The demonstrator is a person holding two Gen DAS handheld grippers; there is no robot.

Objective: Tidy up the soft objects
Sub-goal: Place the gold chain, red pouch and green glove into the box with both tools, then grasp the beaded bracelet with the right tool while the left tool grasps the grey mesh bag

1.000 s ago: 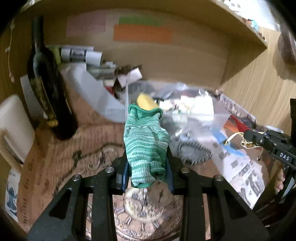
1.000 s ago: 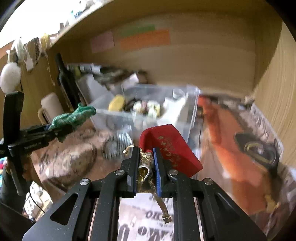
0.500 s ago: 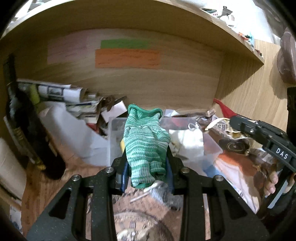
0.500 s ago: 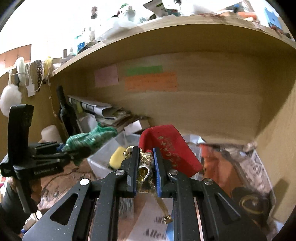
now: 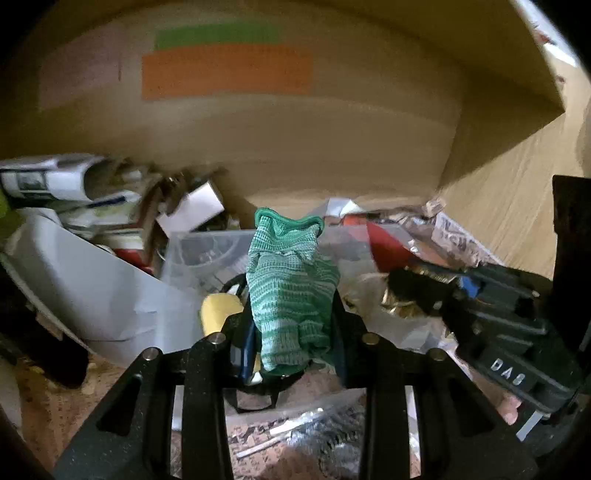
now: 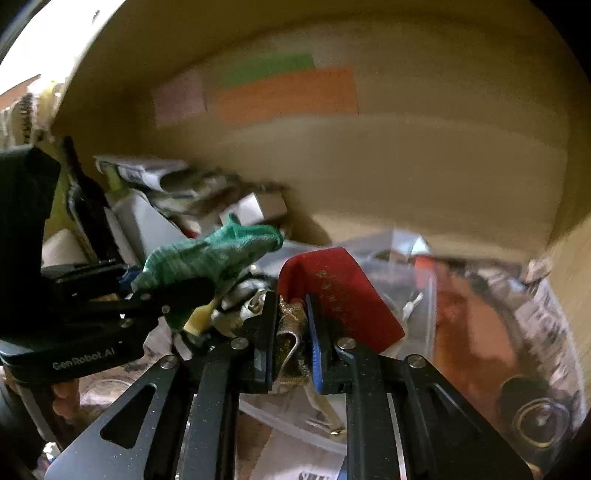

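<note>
Evidently both items are poised above the clear bin (image 5: 207, 251) for dropping: the left hand-held gripper (image 5: 291, 332) pinches a green glove (image 5: 291, 291), the right hand-held gripper (image 6: 291, 332) a red pouch (image 6: 340, 291) by its gold trim.

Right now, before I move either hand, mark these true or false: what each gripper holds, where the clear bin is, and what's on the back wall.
1. The left gripper is shut on a green knit glove. True.
2. The right gripper is open and empty. False: it clamps the gold trim of a red pouch.
3. A clear plastic bin lies ahead of the left gripper. True.
4. The orange note on the back wall sits above the green note. False: the green one is above.
</note>
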